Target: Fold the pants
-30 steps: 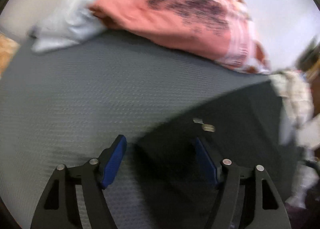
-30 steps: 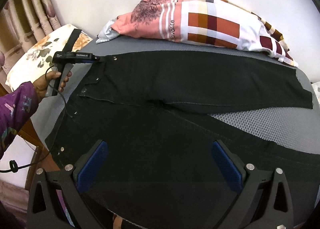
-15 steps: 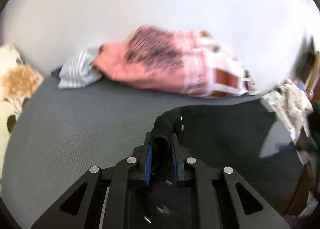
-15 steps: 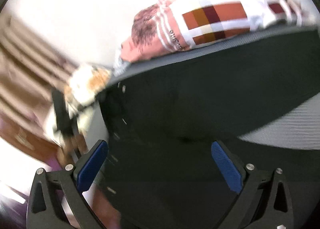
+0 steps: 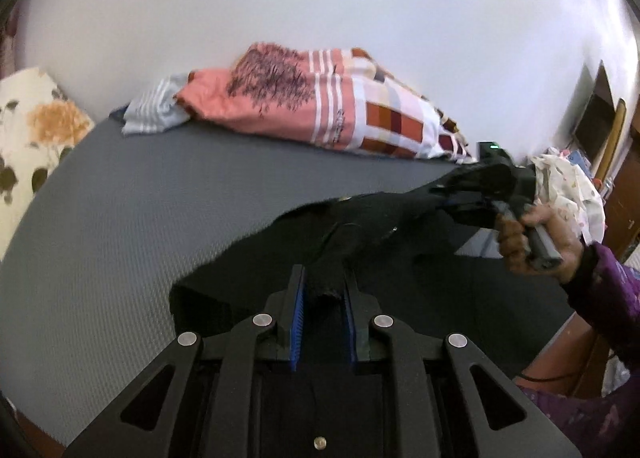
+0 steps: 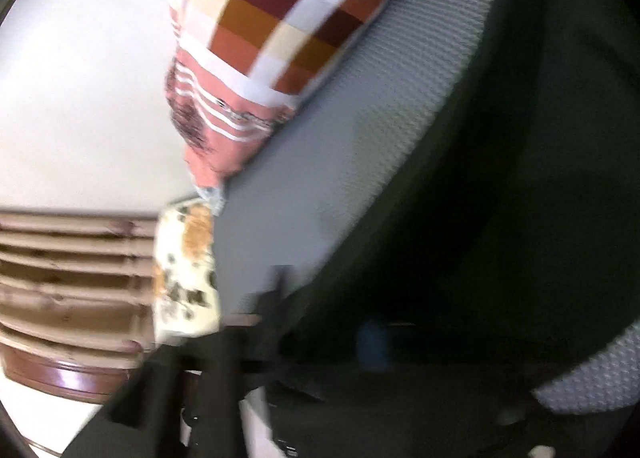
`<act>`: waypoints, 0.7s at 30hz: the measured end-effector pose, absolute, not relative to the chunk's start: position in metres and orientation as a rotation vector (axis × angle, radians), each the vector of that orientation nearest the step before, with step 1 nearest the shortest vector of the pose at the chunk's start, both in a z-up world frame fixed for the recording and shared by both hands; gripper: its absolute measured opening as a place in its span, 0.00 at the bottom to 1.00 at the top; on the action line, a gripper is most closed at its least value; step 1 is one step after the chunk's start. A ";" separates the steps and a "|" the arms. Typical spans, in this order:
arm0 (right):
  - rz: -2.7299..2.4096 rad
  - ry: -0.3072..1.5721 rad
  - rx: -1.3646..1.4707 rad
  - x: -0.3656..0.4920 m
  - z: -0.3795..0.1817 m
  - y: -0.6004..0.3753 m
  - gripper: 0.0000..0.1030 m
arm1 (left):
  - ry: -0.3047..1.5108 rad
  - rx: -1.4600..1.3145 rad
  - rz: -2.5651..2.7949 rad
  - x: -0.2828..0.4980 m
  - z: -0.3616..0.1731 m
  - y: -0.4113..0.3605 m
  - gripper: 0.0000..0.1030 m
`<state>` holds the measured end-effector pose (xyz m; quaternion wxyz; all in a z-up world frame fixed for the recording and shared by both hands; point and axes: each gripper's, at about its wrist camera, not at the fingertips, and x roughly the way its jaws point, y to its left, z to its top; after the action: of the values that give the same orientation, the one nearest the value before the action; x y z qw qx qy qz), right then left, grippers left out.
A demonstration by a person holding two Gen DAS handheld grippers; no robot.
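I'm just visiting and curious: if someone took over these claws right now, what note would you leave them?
Left claw: shut on a bunch of the black cloth pants.
Right claw, in the person's hand: jaws have just been closing, with pants fabric gathered between them, apparently gripped.
Pants: one edge is lifted between the claws. The rest lies on the grey textured mattress, short of the pink checked blanket.
Done: both grips taken.
Left: all the folding.

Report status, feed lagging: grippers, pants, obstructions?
Left gripper shut on pants. Right gripper just closing on pants. Blanket far side, clear.
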<state>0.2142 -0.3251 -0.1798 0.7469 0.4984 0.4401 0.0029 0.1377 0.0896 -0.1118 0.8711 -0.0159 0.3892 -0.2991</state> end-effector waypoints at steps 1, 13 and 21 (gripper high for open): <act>0.011 0.955 1.078 0.203 -0.176 -0.319 0.13 | 0.820 -0.033 -0.612 0.137 -0.113 0.091 0.17; 0.069 0.989 0.859 0.074 -0.168 -0.225 0.12 | 0.916 -0.018 -0.501 0.094 -0.150 0.140 0.18; 0.066 1.130 0.864 0.049 -0.215 -0.193 0.10 | 0.955 -0.010 -0.416 0.067 -0.189 0.157 0.18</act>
<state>0.0490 -0.1929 -0.2150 0.7572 0.3963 0.5184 0.0301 0.0670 0.1575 -0.1893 0.8675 -0.0049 0.4561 -0.1986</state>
